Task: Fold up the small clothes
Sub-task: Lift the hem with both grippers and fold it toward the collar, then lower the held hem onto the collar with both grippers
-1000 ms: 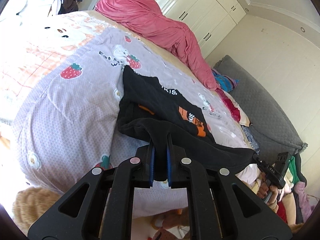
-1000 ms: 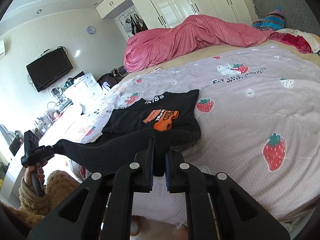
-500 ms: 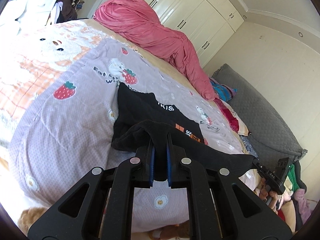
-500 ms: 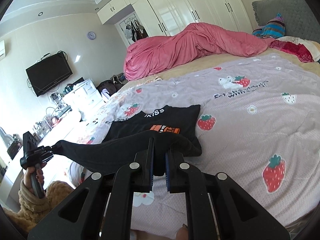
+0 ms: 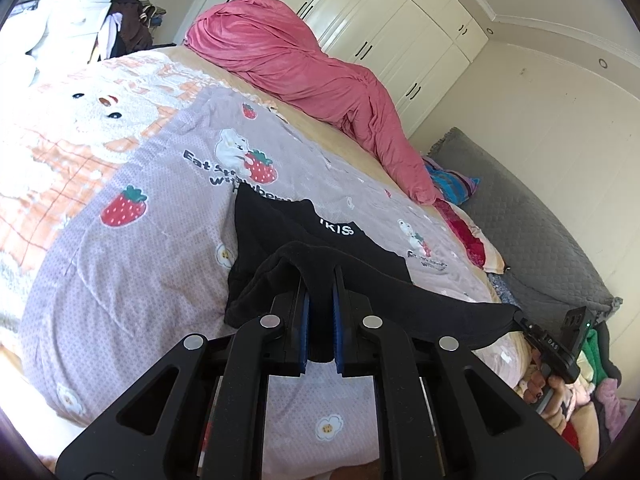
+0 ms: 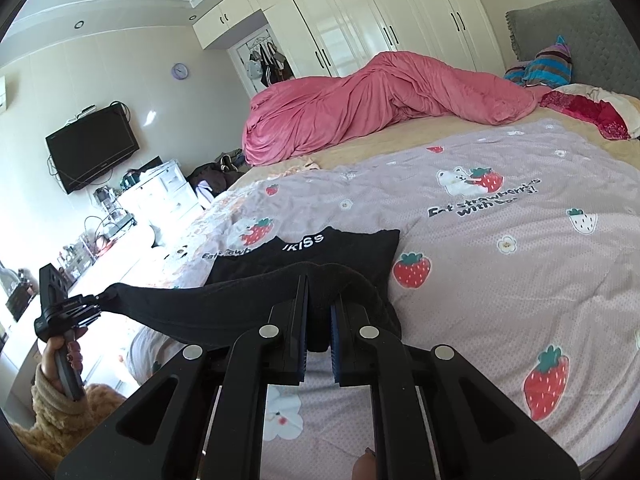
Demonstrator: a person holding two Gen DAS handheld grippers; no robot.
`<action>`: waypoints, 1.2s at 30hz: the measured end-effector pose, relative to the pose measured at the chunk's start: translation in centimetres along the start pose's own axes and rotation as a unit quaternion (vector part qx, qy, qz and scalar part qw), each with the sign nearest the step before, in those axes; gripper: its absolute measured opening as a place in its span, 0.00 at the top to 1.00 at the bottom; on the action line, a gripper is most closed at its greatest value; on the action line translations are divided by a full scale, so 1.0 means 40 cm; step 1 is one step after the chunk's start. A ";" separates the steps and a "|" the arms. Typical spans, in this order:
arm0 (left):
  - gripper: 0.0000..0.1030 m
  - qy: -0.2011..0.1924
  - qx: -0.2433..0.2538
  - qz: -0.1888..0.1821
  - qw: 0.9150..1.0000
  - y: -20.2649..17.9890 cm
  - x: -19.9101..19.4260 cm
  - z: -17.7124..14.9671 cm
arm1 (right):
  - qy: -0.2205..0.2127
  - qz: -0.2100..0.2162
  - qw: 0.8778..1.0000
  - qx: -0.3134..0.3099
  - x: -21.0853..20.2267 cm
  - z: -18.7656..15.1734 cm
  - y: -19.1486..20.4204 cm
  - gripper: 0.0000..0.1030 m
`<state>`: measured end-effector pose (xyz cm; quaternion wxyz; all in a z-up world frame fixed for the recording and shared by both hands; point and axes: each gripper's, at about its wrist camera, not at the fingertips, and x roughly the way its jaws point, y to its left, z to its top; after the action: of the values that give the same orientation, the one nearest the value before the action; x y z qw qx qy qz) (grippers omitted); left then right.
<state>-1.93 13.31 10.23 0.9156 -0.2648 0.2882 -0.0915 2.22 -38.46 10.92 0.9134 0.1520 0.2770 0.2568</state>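
Both of our grippers, left gripper [image 5: 320,316] and right gripper [image 6: 319,316], are clamped on one edge of the black shirt [image 6: 340,246], stretched between them above the strawberry blanket [image 6: 500,280] on the bed.

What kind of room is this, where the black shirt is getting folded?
Most likely a bedroom at home. There is a big bed with a strawberry blanket and a bunched-up pink duvet, tall white wardrobes along the wall, and a television mounted on another wall.
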 end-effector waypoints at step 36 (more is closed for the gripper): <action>0.97 0.006 0.018 0.037 0.999 0.029 0.164 0.148 | -0.004 -0.041 0.999 0.031 0.209 0.133 -0.043 0.92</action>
<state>6.87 14.74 10.58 0.9213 -0.2370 0.3013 -0.0645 11.97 -35.97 10.88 0.9191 0.1698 0.2867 0.2102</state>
